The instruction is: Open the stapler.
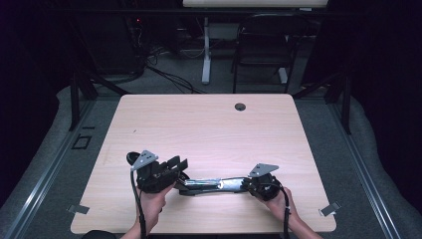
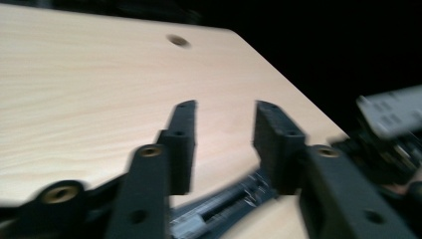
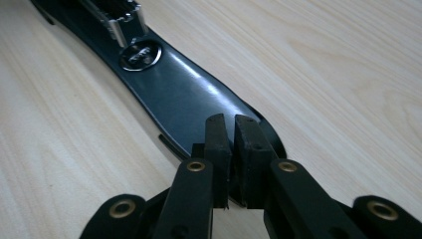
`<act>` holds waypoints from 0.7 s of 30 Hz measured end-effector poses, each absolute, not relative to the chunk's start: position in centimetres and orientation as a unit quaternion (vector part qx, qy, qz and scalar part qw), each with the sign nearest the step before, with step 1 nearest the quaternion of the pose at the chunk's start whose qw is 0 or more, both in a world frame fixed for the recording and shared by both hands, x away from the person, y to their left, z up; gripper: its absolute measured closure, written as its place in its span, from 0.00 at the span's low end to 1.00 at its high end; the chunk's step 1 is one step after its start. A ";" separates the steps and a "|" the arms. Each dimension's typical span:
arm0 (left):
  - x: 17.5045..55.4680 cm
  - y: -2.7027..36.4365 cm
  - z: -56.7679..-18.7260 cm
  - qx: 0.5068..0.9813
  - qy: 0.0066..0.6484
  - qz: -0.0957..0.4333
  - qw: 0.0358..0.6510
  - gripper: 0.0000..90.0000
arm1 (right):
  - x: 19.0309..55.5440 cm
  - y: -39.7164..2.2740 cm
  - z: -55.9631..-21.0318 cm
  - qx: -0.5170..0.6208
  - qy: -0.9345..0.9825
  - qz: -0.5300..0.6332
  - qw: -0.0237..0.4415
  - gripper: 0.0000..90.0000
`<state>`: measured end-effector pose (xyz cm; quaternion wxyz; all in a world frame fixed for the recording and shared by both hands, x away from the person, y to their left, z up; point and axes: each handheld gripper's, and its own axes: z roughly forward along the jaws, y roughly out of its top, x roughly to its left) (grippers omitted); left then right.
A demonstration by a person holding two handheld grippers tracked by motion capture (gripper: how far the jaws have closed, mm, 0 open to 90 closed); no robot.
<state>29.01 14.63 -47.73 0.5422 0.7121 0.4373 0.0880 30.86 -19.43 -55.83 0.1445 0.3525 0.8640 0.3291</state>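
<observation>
A: Where is the long black tool (image 1: 211,185)?
B: It lies flat on the table (image 1: 209,119), near the front edge, between the two hands.
A: What does the right gripper (image 3: 230,130) do?
B: Its fingers pinch the tool's wide shiny end.
A: And the left gripper (image 2: 225,130)?
B: Its fingers are spread apart, above the tool's other end.

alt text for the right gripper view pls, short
The right gripper has its two black jaws pinched on the end of a glossy black strap lying on a pale wooden table. The strap runs away to the upper left, past a round silver stud to a metal clasp.
</observation>
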 end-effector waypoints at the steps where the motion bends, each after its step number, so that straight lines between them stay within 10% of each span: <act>1: 29.2 14.4 -47.6 0.728 0.423 0.080 0.533 0.56 | 31.1 -19.6 -55.7 0.357 0.864 0.329 0.137 0.89; 21: 27.0 12.6 -48.3 0.865 0.291 0.047 0.406 0.09 | 32.4 -23.0 -51.9 0.385 0.861 0.302 0.142 0.48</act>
